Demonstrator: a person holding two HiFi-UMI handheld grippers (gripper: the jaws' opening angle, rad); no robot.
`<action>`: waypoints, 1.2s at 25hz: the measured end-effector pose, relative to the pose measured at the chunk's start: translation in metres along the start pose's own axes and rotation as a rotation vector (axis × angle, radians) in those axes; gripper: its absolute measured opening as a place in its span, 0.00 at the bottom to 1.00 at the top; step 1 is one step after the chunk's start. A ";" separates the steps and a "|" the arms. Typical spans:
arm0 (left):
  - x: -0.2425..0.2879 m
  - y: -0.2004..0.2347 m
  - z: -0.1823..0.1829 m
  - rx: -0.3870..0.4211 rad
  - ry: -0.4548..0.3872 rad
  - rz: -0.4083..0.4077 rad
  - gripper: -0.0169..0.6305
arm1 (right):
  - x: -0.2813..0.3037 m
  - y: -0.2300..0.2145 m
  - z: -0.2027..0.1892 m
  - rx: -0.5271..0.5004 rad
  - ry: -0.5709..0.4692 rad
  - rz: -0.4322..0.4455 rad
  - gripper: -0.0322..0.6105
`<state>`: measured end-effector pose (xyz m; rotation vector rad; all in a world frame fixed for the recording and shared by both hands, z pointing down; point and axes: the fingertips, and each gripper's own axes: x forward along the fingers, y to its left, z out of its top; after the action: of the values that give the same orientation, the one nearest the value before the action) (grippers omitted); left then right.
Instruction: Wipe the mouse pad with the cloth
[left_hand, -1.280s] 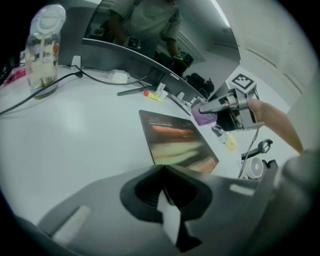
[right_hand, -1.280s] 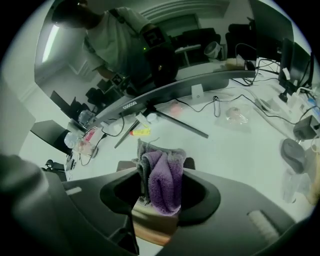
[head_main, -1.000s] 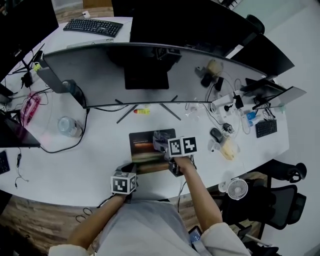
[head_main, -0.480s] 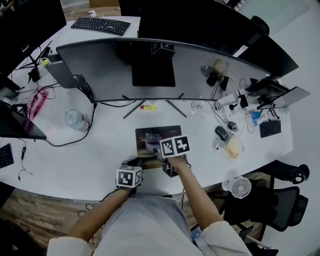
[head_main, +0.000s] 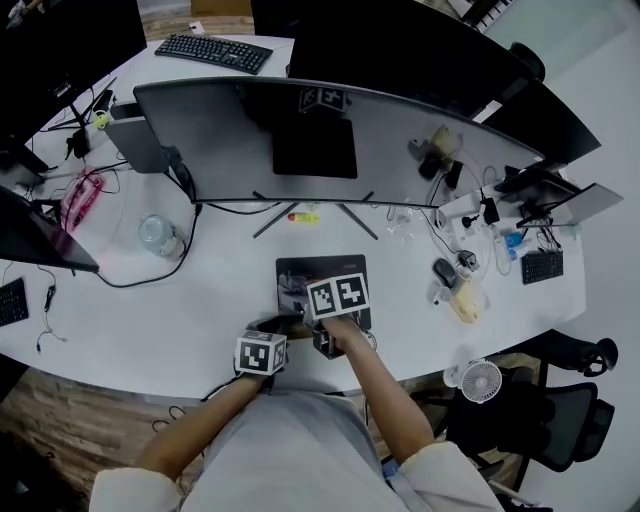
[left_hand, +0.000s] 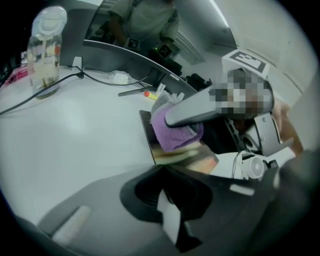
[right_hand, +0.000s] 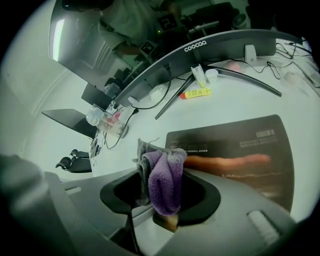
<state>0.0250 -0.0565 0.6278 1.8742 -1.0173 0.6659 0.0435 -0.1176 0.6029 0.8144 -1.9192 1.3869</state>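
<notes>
1. Change: right gripper (right_hand: 162, 196) has shifted left across the pad (head_main: 298, 270), from its right edge to about mid-pad. Left gripper (left_hand: 167, 212) stays at the near-left corner.
2. Cloth (right_hand: 162, 181): purple and grey, bunched, clamped in the right jaws. It hangs from them and presses on the pad's near half. Left gripper view shows the purple wad (left_hand: 175, 131) touching the pad surface.
3. Pad: dark, rectangular, flat on the desk (head_main: 150, 310), just in front of the monitor stand legs. It carries an orange streak graphic and small print, too small to read.
4. Left jaws: nearly together, with only a thin pale sliver between them and nothing gripped. The tip sits at the pad's near-left edge; I cannot tell whether it touches.
5. Surroundings: curved monitor (head_main: 330, 140) behind the pad; yellow tube (right_hand: 196, 93) between the stand legs; clear bottle (left_hand: 45, 50) well to the left; small fan (head_main: 480, 378) at the desk's near-right edge; keyboard (head_main: 212, 50) at the far side.
</notes>
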 end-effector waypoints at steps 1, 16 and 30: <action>-0.001 0.001 -0.001 -0.005 0.000 -0.001 0.03 | 0.003 0.002 0.000 0.005 0.004 0.005 0.37; -0.012 0.000 -0.021 -0.048 0.058 -0.051 0.03 | 0.020 0.003 -0.009 0.013 0.016 0.003 0.37; -0.010 0.000 -0.021 -0.042 0.058 -0.055 0.03 | 0.001 -0.023 -0.013 0.026 0.007 -0.033 0.37</action>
<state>0.0185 -0.0344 0.6298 1.8299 -0.9329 0.6582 0.0623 -0.1112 0.6203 0.8482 -1.8776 1.3959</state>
